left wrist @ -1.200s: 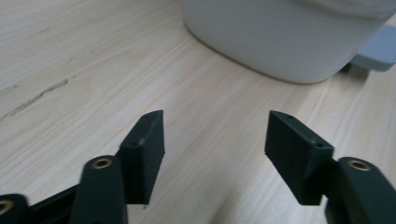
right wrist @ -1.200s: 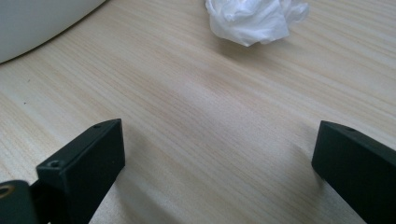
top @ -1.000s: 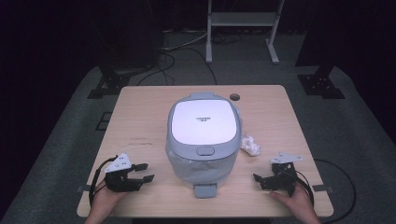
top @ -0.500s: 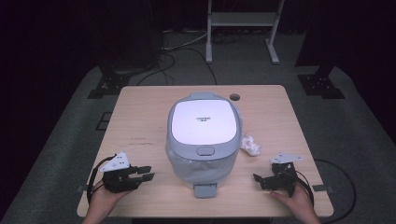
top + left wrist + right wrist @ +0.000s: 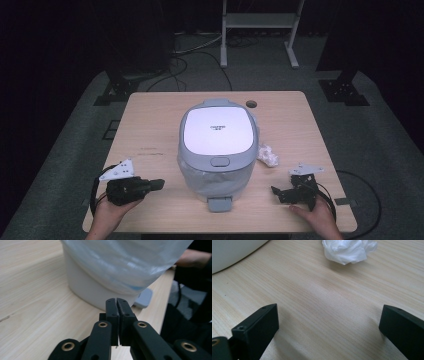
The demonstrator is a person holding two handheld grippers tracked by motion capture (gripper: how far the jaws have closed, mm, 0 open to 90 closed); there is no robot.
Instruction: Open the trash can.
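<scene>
Wooden table (image 5: pixel 150 125), dark room behind: a lidded bin (image 5: pixel 217 145) is centred. Left of it, the left gripper (image 5: pixel 156 184) has just been closed on nothing, perhaps for pressing. Right of it, near crumpled paper (image 5: pixel 267 156), the right gripper (image 5: pixel 276 192) is held apart.

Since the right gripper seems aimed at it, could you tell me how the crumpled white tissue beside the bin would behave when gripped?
The crumpled white tissue looks loosely wadded, so it would probably squash between the pads rather than resist. It seems very light and might slide on the smooth table if nudged. Its irregular folds make rolling unlikely.
</scene>
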